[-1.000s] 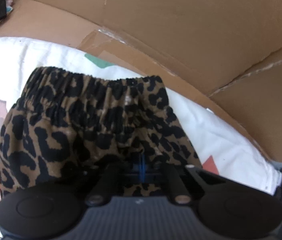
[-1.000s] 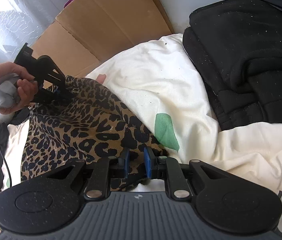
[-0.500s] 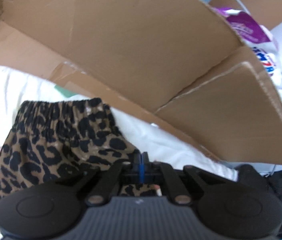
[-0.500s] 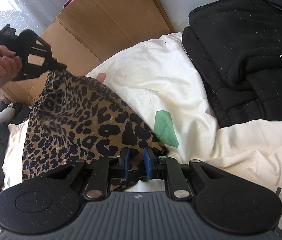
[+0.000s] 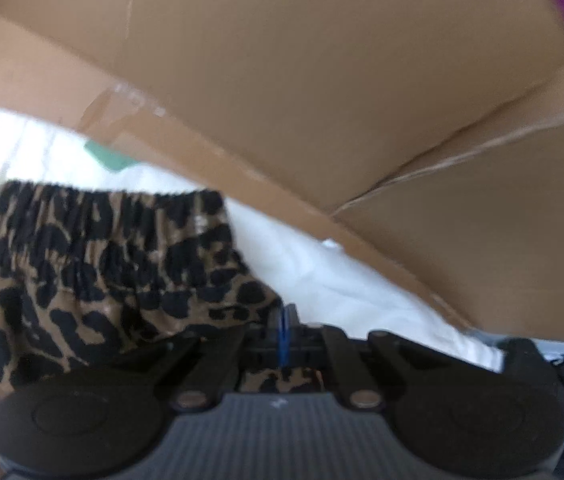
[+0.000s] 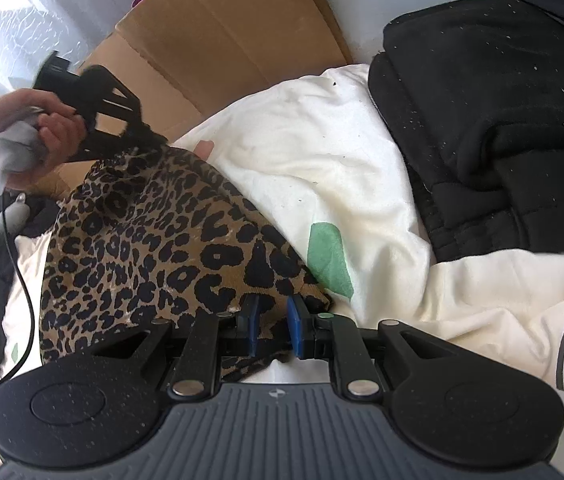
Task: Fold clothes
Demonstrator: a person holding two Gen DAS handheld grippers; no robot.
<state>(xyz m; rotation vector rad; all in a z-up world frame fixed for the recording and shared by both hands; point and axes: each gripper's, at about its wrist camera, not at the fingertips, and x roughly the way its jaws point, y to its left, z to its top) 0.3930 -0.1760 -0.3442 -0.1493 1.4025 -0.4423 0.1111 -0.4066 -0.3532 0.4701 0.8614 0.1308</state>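
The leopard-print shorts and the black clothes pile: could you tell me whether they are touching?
Apart. In the right wrist view, bare white bedding lies between the leopard-print shorts and the black clothes pile.

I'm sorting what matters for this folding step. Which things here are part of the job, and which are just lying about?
Part of the job:
- leopard-print shorts
- left gripper, shut on a corner of the shorts
- right gripper, clamping their other end

Lying about:
- white sheet underneath
- black clothes
- cardboard box
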